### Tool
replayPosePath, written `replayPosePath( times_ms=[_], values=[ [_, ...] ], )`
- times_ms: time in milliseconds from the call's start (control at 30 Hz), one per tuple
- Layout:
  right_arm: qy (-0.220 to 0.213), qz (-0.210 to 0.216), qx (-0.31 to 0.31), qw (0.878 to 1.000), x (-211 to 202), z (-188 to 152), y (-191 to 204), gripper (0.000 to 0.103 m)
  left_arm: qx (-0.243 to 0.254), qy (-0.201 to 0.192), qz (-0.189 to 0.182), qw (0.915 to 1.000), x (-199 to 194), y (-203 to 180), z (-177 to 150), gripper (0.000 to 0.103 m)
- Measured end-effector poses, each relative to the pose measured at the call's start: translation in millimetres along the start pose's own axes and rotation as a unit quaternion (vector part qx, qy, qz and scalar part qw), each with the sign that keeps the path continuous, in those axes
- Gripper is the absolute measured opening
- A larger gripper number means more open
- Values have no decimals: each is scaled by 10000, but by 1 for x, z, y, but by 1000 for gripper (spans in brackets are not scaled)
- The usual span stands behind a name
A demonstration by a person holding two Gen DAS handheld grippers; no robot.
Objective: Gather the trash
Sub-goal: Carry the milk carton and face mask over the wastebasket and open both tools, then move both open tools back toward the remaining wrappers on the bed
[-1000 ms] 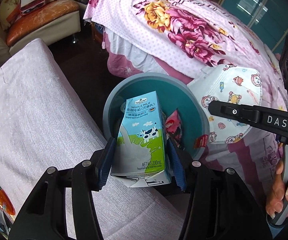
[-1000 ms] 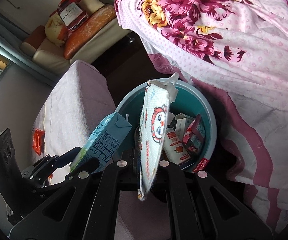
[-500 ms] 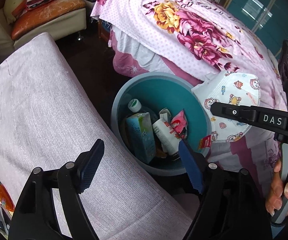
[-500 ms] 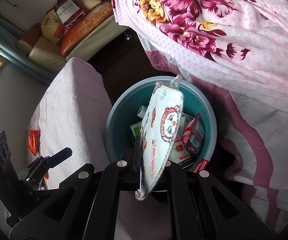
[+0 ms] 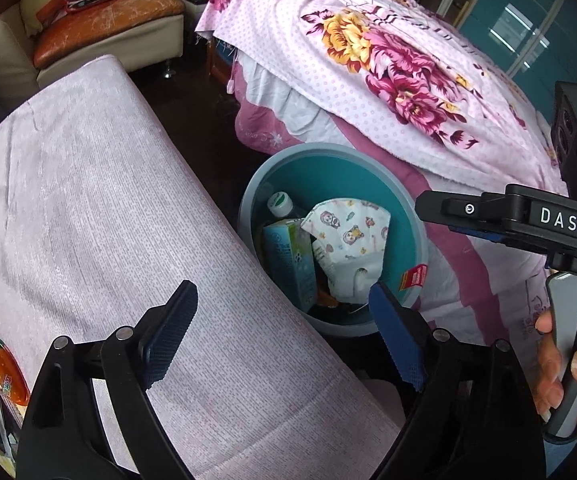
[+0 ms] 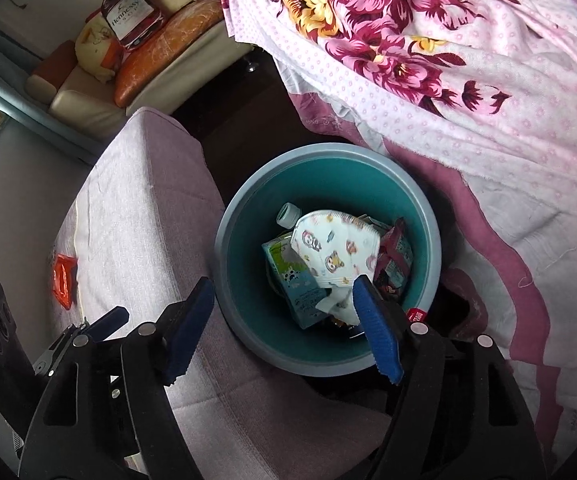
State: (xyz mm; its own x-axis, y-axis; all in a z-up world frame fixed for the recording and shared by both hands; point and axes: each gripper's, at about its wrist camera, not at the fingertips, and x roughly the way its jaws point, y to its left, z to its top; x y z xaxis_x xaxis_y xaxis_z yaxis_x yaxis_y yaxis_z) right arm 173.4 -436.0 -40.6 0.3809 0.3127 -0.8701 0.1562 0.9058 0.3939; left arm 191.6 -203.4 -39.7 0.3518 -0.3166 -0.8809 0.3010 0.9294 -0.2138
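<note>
Drop step judged done: both jaw sets opening with nothing between, left gripper (image 5: pixel 280 328) and right gripper (image 6: pixel 284 320) above round grey-rimmed teal plastic bin (image 6: pixel 328 152). Inside bin, counted: one white cartoon-print face mask (image 6: pixel 334 252), one blue-green milk carton (image 5: pixel 290 260), one white-capped bottle (image 5: pixel 280 202). Next move probably calls for fetching orange wrapper (image 6: pixel 62 280) off mauve cloth.

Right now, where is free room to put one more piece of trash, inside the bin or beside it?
Inside the bin, the teal wall above the face mask is bare; the bottom is crowded. The lilac cloth left of the bin is mostly bare.
</note>
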Motion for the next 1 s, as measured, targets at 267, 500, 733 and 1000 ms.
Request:
replayPosePath(
  times_ms=[267, 500, 733, 1000],
  values=[
    [120, 39, 111, 9999, -3, -7, 7, 75, -151, -74, -8, 9999, -15, 13, -12, 88],
    [106, -5, -53, 9999, -9, -19, 31, 76, -341, -177, -27, 9993, -34, 29, -25, 89],
    [100, -41, -297, 9995, -16, -32, 58, 76, -501, -336, -48, 9982, -54, 45, -37, 91],
    [167, -63, -600, 9980, -16, -46, 96, 76, -721, -547, -5, 9959, -78, 70, -56, 94]
  ],
)
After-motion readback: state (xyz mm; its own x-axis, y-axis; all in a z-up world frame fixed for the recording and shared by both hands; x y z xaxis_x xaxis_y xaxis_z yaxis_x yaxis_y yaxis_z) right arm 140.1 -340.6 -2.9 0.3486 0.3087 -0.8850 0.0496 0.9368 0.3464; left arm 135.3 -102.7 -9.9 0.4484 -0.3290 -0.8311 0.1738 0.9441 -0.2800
